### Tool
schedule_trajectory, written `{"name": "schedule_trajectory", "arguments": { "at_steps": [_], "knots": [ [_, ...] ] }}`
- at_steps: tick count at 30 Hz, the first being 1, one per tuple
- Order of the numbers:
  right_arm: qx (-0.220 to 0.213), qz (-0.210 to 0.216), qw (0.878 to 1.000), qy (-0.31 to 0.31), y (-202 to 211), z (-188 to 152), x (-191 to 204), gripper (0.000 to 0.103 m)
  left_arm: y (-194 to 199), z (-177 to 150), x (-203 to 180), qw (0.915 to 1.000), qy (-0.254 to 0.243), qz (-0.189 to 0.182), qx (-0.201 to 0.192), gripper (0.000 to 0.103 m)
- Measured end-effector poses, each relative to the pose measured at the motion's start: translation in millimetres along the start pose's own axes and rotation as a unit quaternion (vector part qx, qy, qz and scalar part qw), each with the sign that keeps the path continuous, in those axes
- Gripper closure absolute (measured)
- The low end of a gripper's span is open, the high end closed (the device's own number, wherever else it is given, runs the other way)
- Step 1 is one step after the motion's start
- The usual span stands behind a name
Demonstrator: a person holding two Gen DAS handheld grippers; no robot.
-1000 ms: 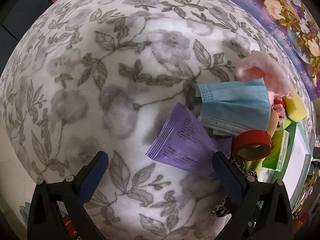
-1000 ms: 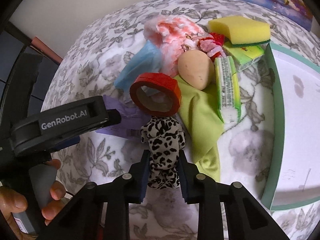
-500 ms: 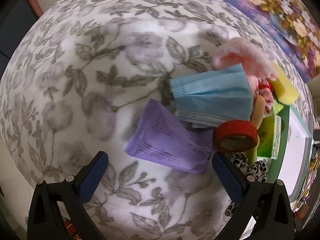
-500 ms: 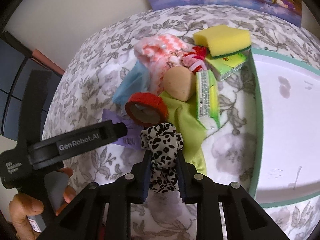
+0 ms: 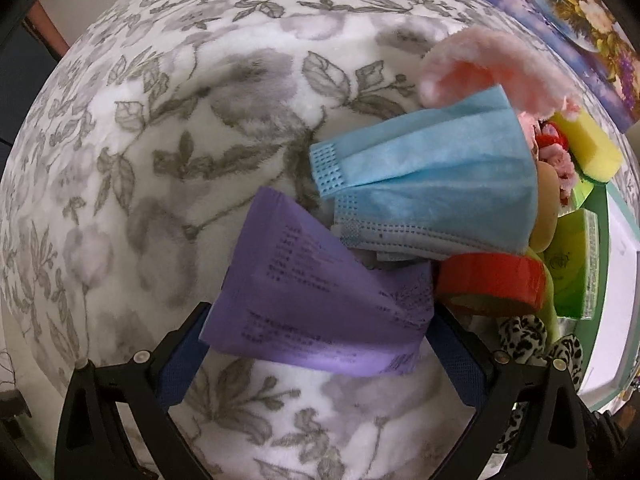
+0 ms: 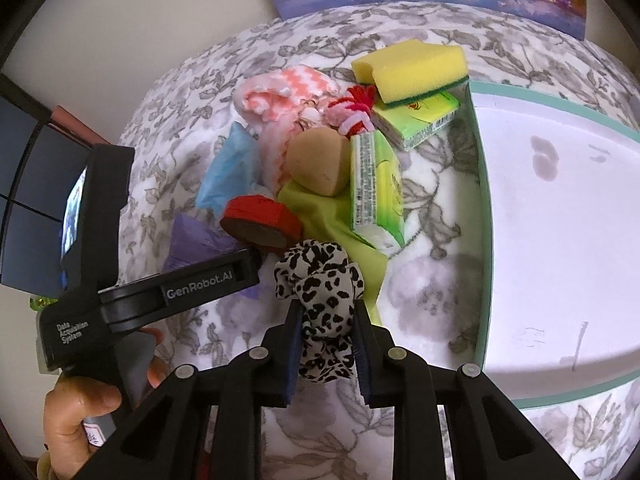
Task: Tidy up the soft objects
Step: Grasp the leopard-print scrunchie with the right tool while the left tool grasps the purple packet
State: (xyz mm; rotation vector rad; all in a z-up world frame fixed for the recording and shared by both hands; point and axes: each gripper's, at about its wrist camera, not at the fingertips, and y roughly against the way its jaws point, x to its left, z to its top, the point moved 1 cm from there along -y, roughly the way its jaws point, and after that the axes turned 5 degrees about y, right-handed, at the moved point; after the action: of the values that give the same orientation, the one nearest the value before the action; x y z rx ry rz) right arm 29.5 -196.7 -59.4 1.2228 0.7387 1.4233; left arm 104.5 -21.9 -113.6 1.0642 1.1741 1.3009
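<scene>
**Leopard scrunchie clamped right, purple packet between spread left fingers**

Leopard-print scrunchie (image 6: 320, 300) pinched in right gripper (image 6: 325, 350), lifted clear of floral blanket (image 6: 420, 292), long axis running near-to-far along fingers. White tray (image 6: 560, 240) just right of it, teal rim, nothing inside. Left gripper (image 5: 316, 356) spread wide, straddling purple packet (image 5: 320, 300), pads not yet touching; packet's long axis crosswise to fingers. Blue mask (image 5: 432, 184), red tape roll (image 5: 492, 284), yellow sponge (image 6: 416, 68) piled beyond. Likely next: scrunchie rightward into tray.
</scene>
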Motion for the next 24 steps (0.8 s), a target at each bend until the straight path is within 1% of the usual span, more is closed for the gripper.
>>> {"name": "schedule_trajectory", "arguments": {
  "at_steps": [3, 5, 6, 8, 9, 11, 12, 14, 16, 17, 24],
  "knots": [
    [0.005, -0.001, 1.000, -0.005, -3.6, 1.0, -1.1, 0.078, -2.1, -5.2, -10.2, 0.9999, -0.011, 0.008, -0.008, 0.005],
    [0.009, -0.001, 1.000, -0.007, -5.9, 1.4, -2.4, 0.078, 0.0, -7.2, -21.4, 0.9998, -0.014, 0.006, -0.010, 0.012],
    [0.010, -0.001, 1.000, -0.008, -5.2, 0.2, -4.0, 0.078, 0.8, -7.5, -26.3, 0.9998, -0.016, 0.005, -0.012, 0.014],
    [0.016, -0.002, 1.000, -0.012, -8.7, 0.3, -5.5, 0.078, 2.3, -9.0, -34.4, 0.9996, -0.025, 0.003, -0.016, 0.023],
    [0.018, -0.002, 1.000, -0.013, -8.9, -0.9, -7.2, 0.078, 4.1, -9.6, -40.0, 0.9994, -0.030, 0.002, -0.017, 0.027],
    [0.022, -0.003, 1.000, -0.015, -11.7, -0.6, -8.3, 0.078, 8.7, -11.1, -46.8, 0.9991, -0.038, -0.002, -0.019, 0.041],
    [0.023, -0.003, 1.000, -0.016, -12.9, 0.0, -8.7, 0.078, 10.1, -10.6, -49.0, 0.9990, -0.041, -0.005, -0.019, 0.044],
    [0.024, -0.004, 1.000, -0.016, -13.6, 0.0, -9.2, 0.078, 12.2, -10.4, -53.0, 0.9988, -0.044, -0.010, -0.020, 0.056],
    [0.025, -0.005, 1.000, -0.015, -13.8, 0.4, -9.0, 0.078, 14.2, -11.1, -59.4, 0.9986, -0.045, -0.016, -0.021, 0.060],
    [0.025, -0.005, 1.000, -0.014, -14.1, 0.6, -8.4, 0.078, 14.9, -11.8, -63.9, 0.9986, -0.045, -0.019, -0.020, 0.064],
    [0.027, -0.006, 1.000, -0.012, -15.0, 0.5, -8.5, 0.078, 15.2, -11.5, -71.2, 0.9986, -0.038, -0.031, -0.016, 0.068]
  ]
}}
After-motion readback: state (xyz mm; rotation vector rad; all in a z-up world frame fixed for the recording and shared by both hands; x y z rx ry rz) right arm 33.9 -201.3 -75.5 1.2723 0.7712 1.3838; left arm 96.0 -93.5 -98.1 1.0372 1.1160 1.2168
